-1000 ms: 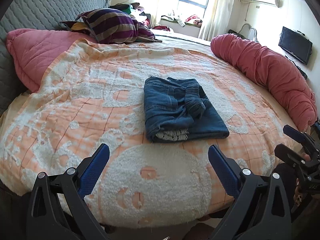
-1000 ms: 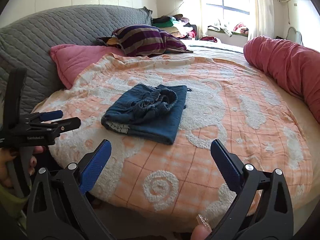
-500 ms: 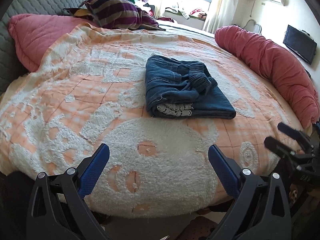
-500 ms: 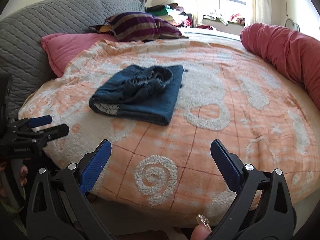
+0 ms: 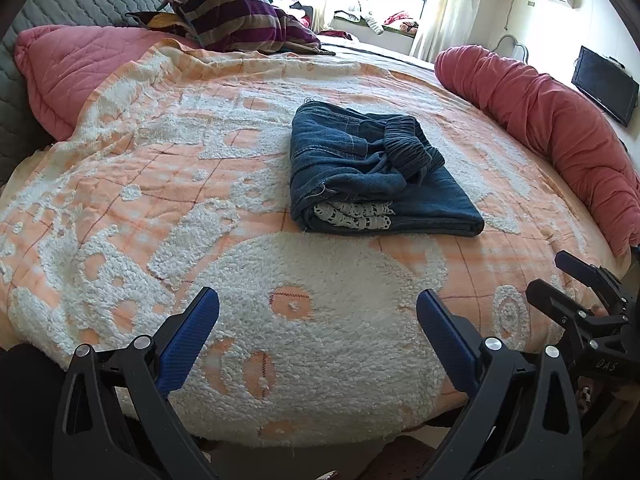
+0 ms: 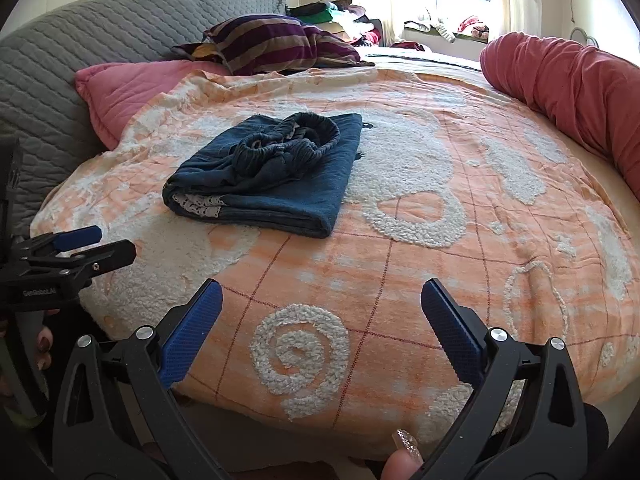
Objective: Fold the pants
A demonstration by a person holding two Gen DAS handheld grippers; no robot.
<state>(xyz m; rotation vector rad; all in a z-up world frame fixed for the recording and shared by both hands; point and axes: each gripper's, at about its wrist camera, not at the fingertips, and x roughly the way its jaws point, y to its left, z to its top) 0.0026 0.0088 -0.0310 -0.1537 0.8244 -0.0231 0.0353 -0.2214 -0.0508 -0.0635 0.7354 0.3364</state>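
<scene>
Dark blue denim pants lie folded in a compact bundle in the middle of the round bed, elastic waistband on top and white lace trim showing at the near edge. They also show in the right wrist view. My left gripper is open and empty above the bed's near edge, well short of the pants. My right gripper is open and empty, also near the bed's edge. Each gripper shows in the other's view, the right one at the right, the left one at the left.
An orange and white blanket covers the bed. A pink pillow and striped pillow lie by the grey headboard. A rolled red quilt lines the right side. A television hangs at far right.
Both grippers have moved forward and lower toward the bed, so the pants appear larger and nearer. Both stay open. The pants have not moved.
</scene>
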